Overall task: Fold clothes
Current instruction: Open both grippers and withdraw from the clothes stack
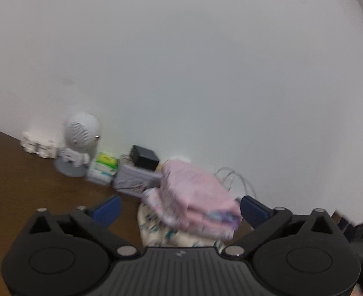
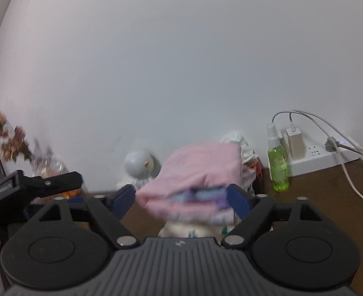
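Both your tongs stand wide with nothing gripped: left gripper (image 1: 180, 209), right gripper (image 2: 181, 199). Your pink folded garment (image 1: 196, 197) sits atop a patterned pile (image 1: 156, 229) on the brown table (image 1: 21, 192), just ahead of each gripper, near the wall.
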### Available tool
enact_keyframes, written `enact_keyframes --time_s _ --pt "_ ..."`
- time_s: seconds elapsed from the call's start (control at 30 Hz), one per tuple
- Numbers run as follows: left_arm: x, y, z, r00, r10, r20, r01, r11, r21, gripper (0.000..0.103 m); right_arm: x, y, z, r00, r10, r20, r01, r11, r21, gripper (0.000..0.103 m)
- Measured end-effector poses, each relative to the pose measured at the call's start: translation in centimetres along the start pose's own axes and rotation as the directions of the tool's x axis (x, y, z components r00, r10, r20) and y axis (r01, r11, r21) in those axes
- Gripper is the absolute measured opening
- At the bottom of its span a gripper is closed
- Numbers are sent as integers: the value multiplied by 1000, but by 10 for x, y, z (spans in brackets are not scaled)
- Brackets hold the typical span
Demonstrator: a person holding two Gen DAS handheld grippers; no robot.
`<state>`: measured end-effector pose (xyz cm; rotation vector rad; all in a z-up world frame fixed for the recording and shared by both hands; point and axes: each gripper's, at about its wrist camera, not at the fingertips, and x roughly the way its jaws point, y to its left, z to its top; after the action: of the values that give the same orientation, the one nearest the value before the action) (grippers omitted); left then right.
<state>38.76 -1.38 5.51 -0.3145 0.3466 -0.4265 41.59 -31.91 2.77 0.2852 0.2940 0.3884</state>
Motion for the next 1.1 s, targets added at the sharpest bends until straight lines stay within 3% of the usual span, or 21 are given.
enact_keyframes --time_s 0.17,0.33,0.5,0.73,0.87,1.1 --pt "-42 -24 -30 992 129 8 -128 970 205 103 -44 32 -30 998 -40 -40 36 996 -86 103" --pt "-90 -35 -55 989 134 -64 -121 978 171 103 -75 60 -54 995 -44 -95 35 995 -93 103" --pt "-150 -48 -77 989 145 -28 -139 976 166 103 -117 89 -75 992 -60 -111 53 996 -67 103" --pt "-212 -63 -105 965 258 -53 -240 945 222 103 -173 147 -101 968 -237 -84 222 963 -152 103" --pt "-241 -67 -124 957 277 -83 -255 943 215 103 -209 165 -113 978 -186 -96 175 978 -113 103" --pt "-290 -79 -153 958 277 -70 -255 939 231 103 -258 202 -143 967 -225 -119 201 962 -187 103"
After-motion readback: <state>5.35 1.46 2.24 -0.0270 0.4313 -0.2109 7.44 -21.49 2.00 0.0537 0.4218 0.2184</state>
